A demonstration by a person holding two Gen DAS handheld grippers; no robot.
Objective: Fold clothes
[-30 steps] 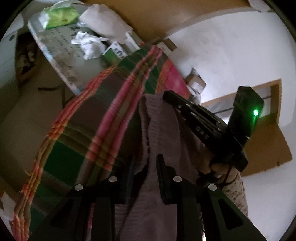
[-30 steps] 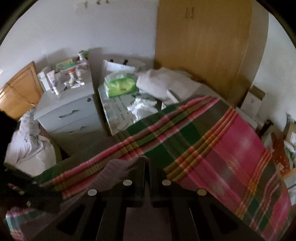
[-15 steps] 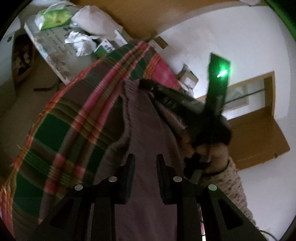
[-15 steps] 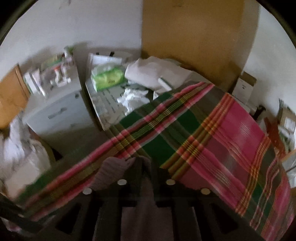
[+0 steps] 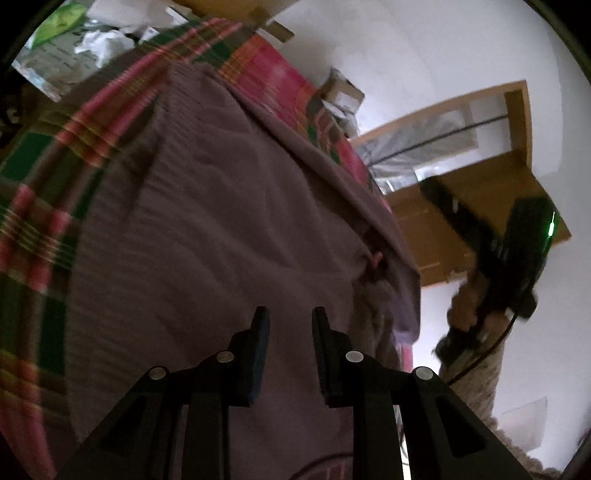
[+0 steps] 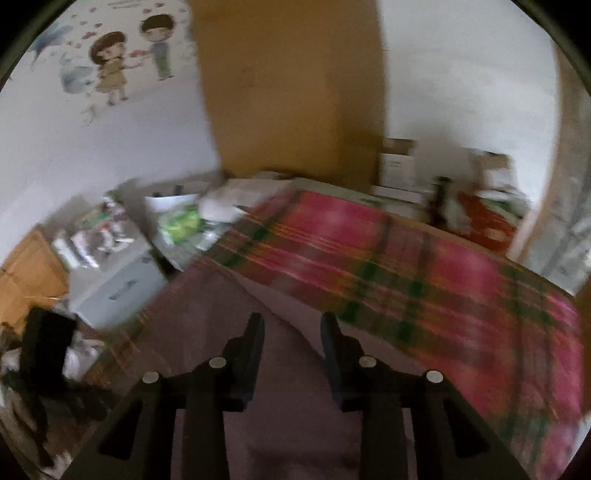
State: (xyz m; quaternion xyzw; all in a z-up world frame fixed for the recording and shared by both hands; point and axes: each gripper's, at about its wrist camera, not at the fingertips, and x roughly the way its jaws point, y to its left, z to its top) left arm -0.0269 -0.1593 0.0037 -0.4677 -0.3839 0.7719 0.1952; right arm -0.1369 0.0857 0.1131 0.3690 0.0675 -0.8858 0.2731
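With no writing legible, both grippers' jaws parted, empty, over mauve garment on plaid blanket.

Your left gripper has its fingers parted, nothing between them, hovering over a mauve knit sweater spread on the plaid blanket. One sweater edge is folded over along the right side. Your right gripper is off to the right, blurred, gripped by your hand, green light on; can't tell how its fingers stand. White tissues and a green packet lie top left.
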